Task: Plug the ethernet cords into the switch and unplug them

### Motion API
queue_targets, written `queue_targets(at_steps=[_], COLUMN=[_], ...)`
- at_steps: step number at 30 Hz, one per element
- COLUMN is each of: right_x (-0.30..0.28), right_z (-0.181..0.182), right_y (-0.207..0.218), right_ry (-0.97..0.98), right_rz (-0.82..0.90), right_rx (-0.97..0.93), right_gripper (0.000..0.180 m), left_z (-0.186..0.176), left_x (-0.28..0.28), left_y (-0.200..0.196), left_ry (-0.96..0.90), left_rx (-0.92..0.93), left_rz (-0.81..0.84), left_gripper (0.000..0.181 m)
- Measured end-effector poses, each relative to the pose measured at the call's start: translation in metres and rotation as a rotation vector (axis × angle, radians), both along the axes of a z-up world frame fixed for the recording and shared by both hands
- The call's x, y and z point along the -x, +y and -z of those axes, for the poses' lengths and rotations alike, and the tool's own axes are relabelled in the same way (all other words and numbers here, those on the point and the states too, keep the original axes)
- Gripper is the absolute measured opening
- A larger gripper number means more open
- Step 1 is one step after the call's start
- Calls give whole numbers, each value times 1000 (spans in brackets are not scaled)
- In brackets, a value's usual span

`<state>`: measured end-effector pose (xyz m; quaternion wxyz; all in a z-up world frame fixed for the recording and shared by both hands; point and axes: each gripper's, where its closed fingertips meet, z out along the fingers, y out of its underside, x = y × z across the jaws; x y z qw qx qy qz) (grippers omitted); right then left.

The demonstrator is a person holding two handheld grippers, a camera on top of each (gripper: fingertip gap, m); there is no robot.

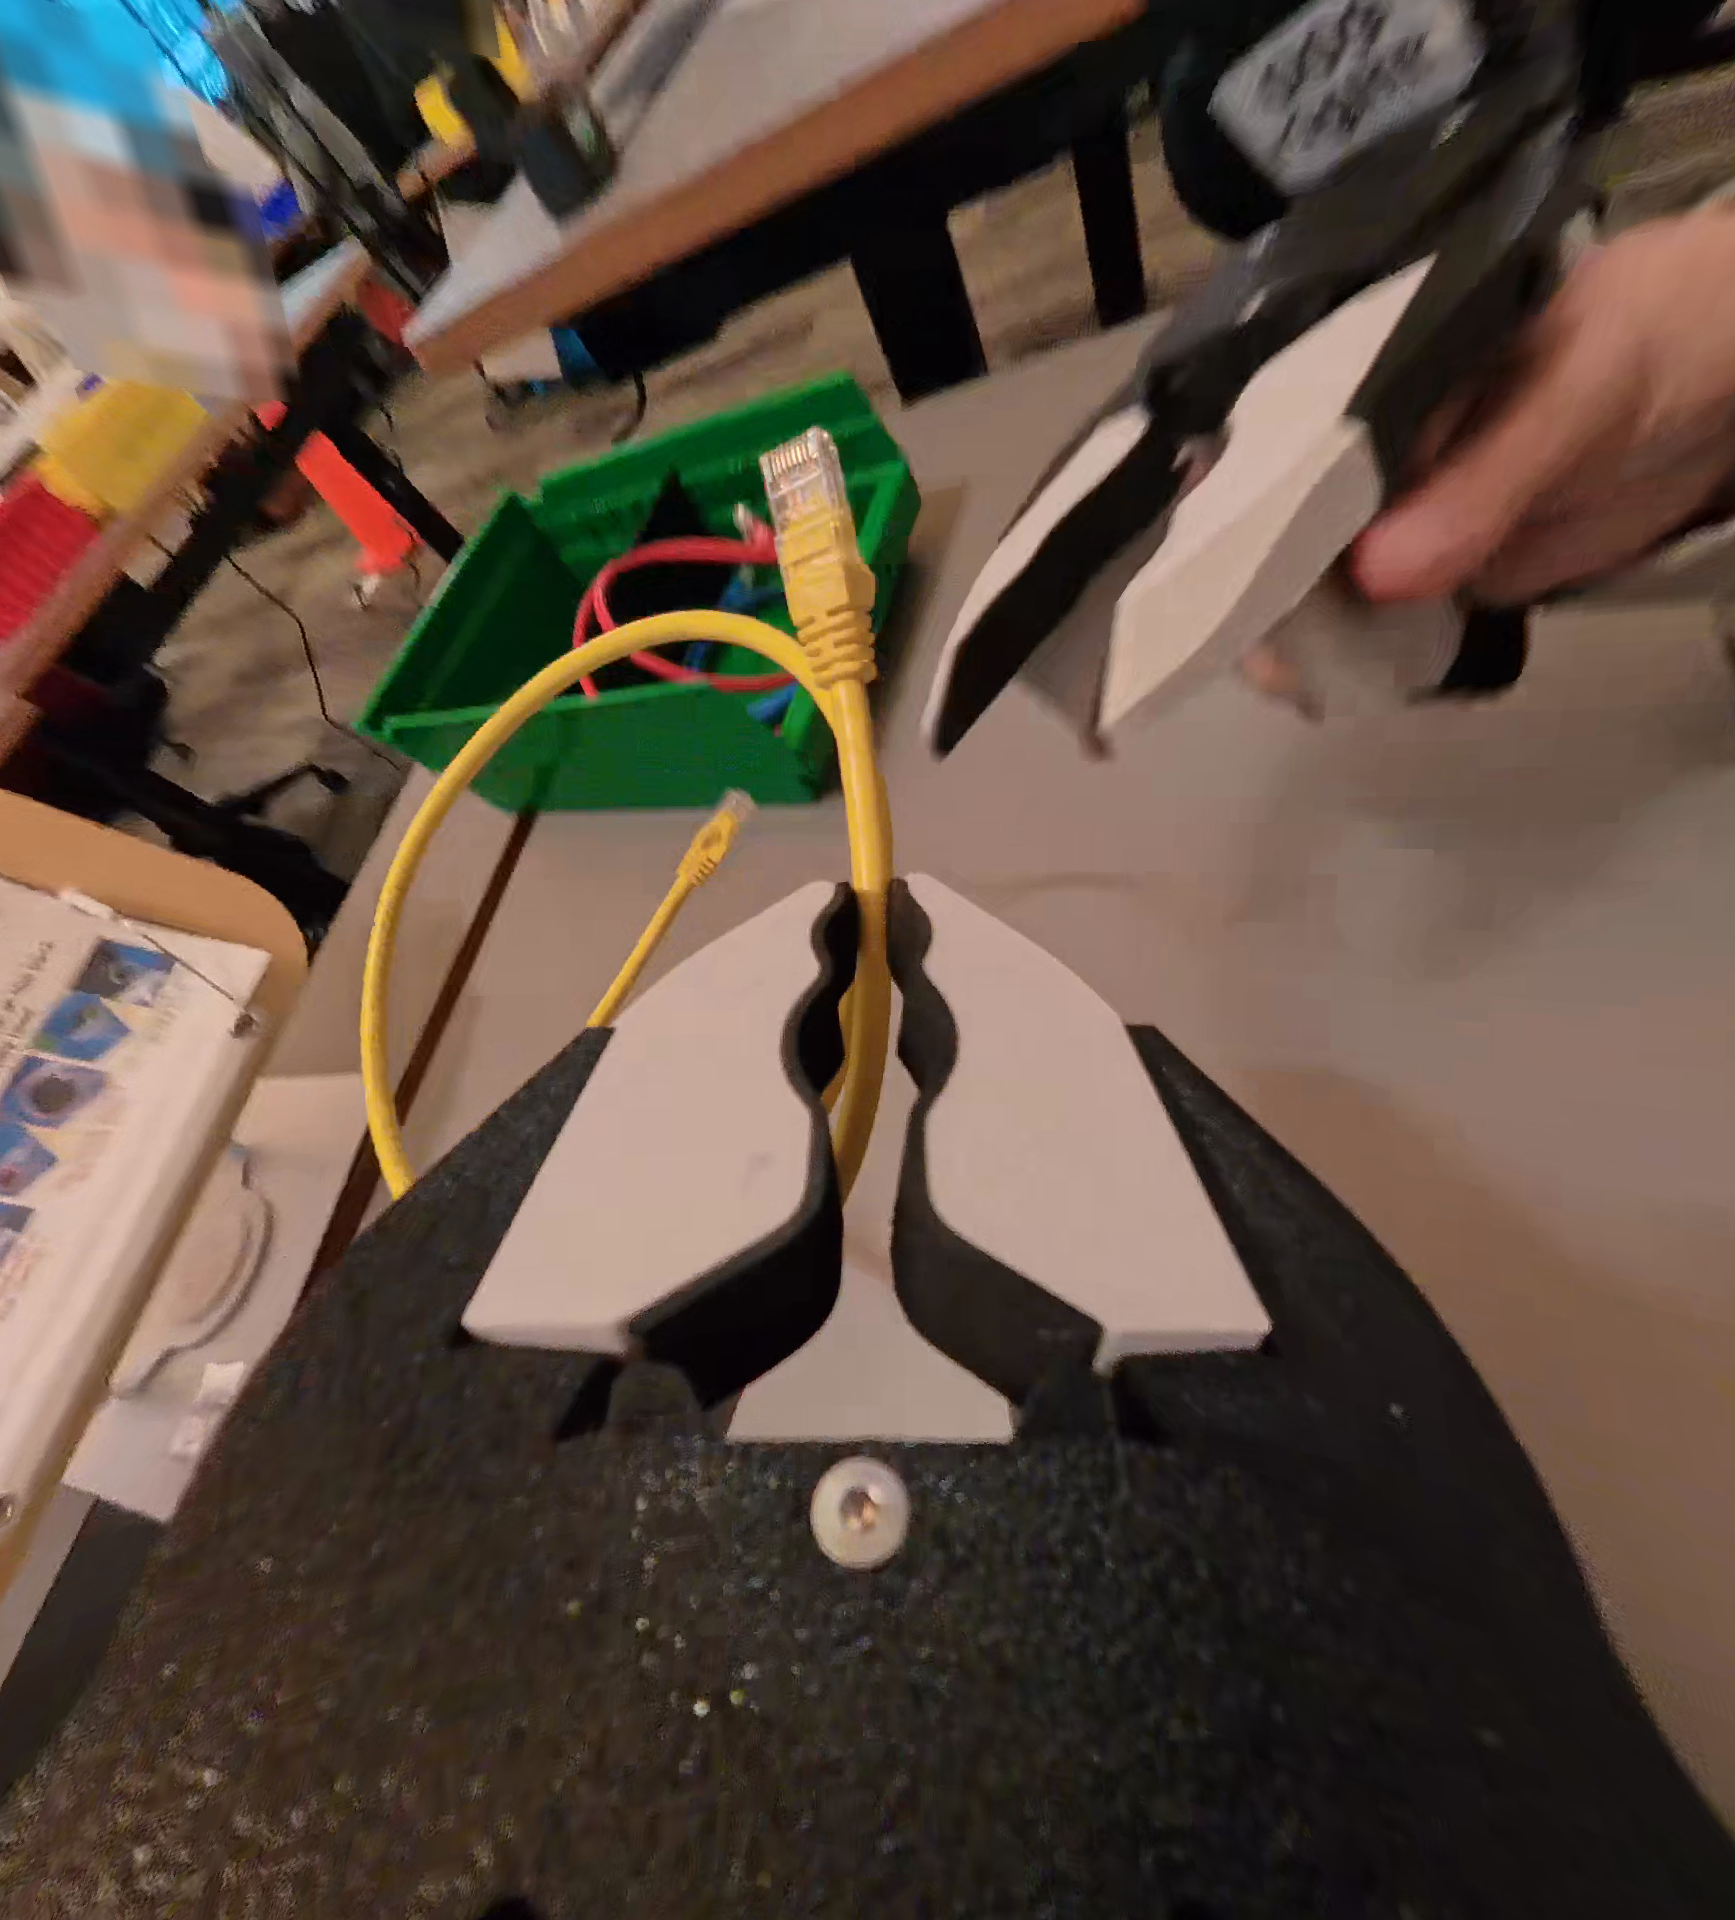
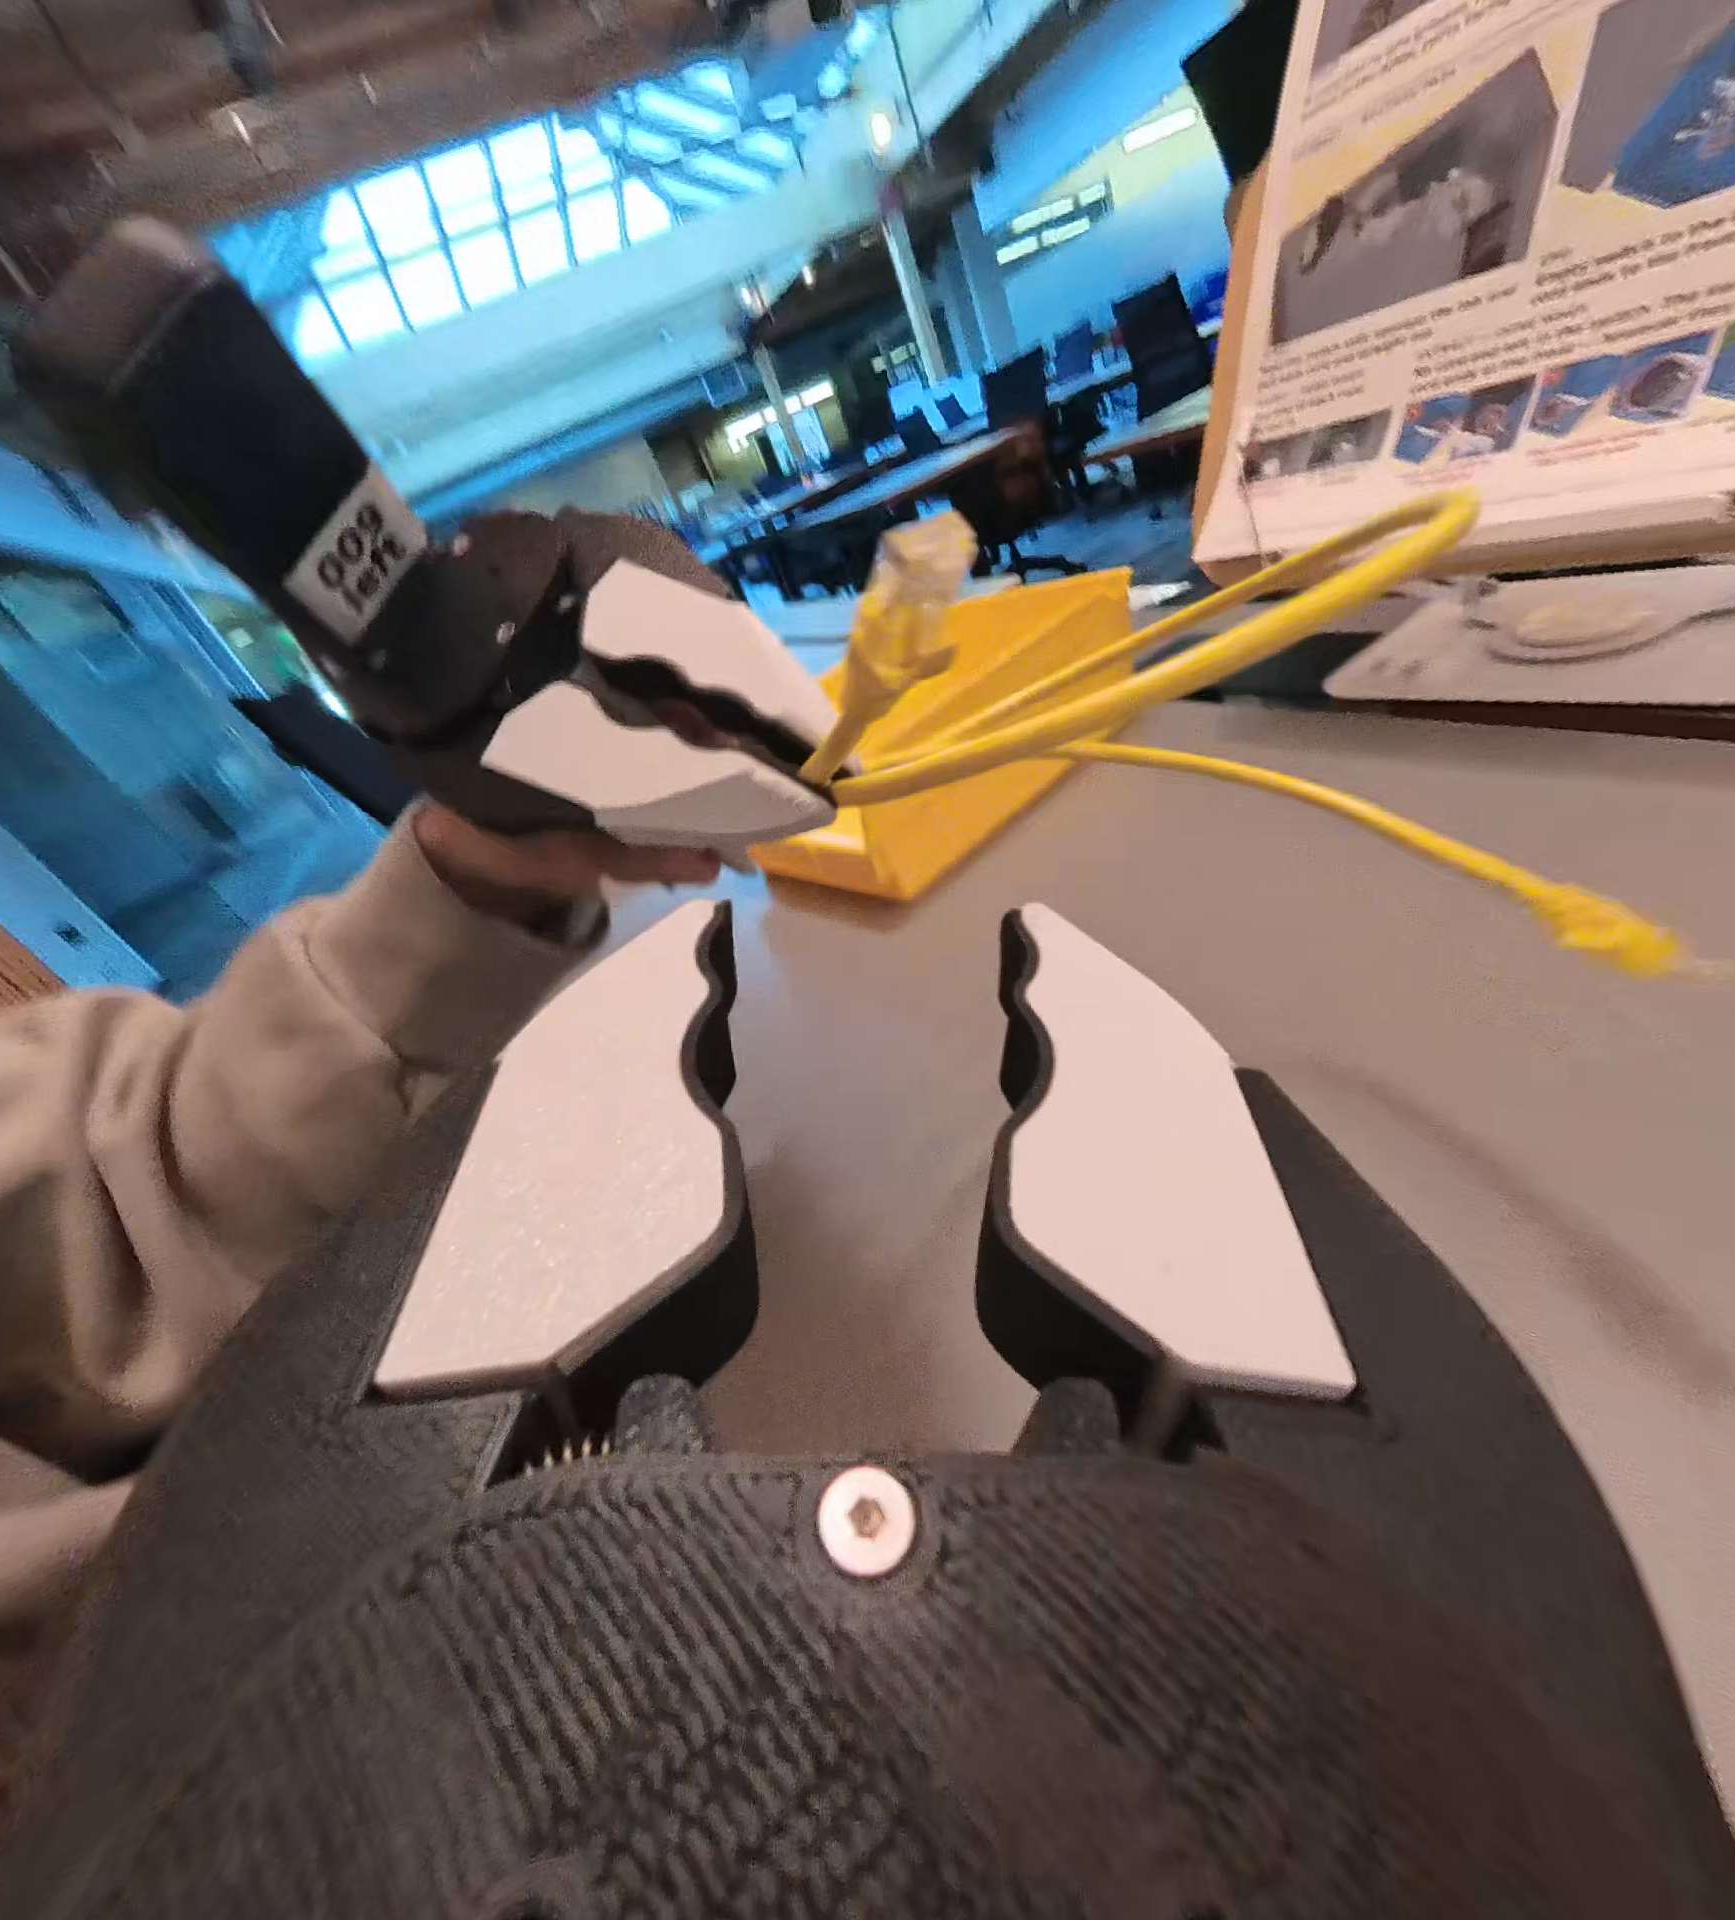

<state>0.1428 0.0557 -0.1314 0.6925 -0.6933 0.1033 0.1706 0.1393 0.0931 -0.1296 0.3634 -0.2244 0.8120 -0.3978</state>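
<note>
The left gripper (image 1: 873, 894) has its fingers clamped on a yellow ethernet cord (image 1: 868, 790) (plug up) just short of the green bin (image 1: 634, 748). Right of the bin, the right gripper (image 2: 868, 920) hangs with fingers apart over bare bench (image 1: 1258, 935).

The left claw (image 1: 875, 899) was clamped, its two pale fingers (image 1: 707, 1122) pressed nearly together at the tips around a thin yellow cord (image 1: 868, 790) (the only thing in its grip), and it was held raised above the desk (image 2: 1465, 1039). A hand (image 2: 572, 857) in a beige sleeve (image 2: 167, 1122) gripped its handle from below. The right claw (image 2: 868, 925) hovered near it, fingers (image 2: 582, 1164) spread wide apart with nothing between them, gripped by the other hand (image 1: 1611, 416).
</note>
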Motion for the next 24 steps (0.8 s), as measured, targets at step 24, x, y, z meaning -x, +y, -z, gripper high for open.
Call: queue_targets(at_steps=[24], right_x=[-144], right_z=[-75], right_y=[-59], right_ry=[-432], right_rz=[76], right_rx=[290], right_gripper=[15], left_z=[17], left_x=[16], left_y=[1], left_ry=[-52], left_rx=[308], left_rz=[-109], left_gripper=[44])
